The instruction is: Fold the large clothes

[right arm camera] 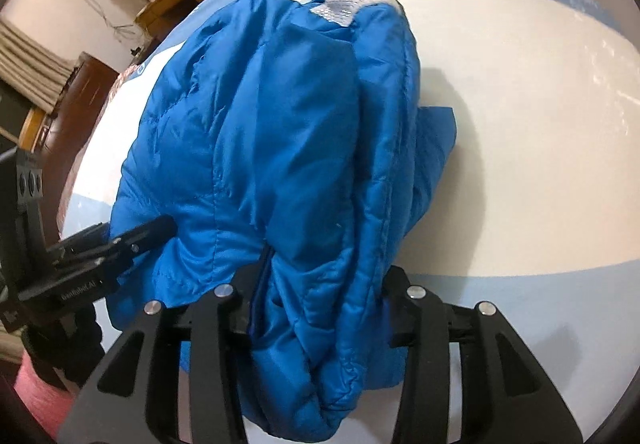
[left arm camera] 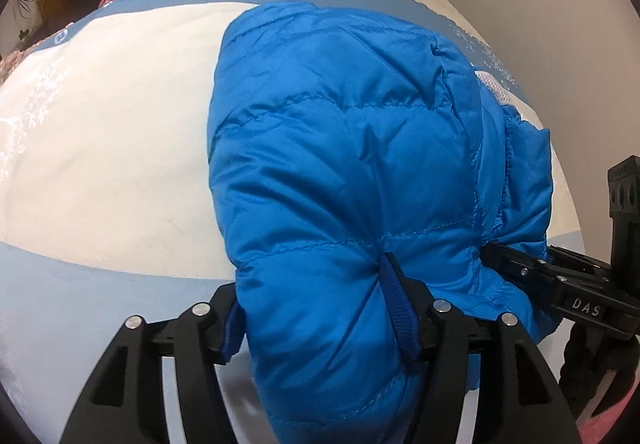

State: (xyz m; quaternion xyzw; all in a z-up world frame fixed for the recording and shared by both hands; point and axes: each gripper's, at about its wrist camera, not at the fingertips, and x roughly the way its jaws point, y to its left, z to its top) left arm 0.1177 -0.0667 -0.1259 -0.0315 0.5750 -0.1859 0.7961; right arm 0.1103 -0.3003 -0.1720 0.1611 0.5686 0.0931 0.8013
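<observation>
Left jaws: the left gripper [left arm camera: 320,308] has its jaws standing part-way apart with a thick bunch of the blue padded jacket [left arm camera: 352,148] filling the gap; one blue pad presses into the fabric on the right side, and the padding is what keeps the jaws from coming closer
Right jaws: the right gripper [right arm camera: 324,308] likewise pinches a fat roll of the jacket's near edge, jaws held apart by the bulk between them
Why two grips: both grippers bite the same near edge side by side, which I judge lets the wide garment be carried or laid over evenly instead of sagging in the middle
Jacket: bundled on itself, several layers deep, lying on the bed [left arm camera: 100,124] with its far end resting on the white panel of the cover; a white mesh patch [right arm camera: 352,0] shows at the far end, probably the collar lining
Loose part: a flap, perhaps a sleeve [right arm camera: 436,132], sticks out to the right of the bundle in the right wrist view
Stage: a fold looks largely made; the stray flap probably needs tucking
Risk: slick shell fabric may slide out of a loose pinch
</observation>
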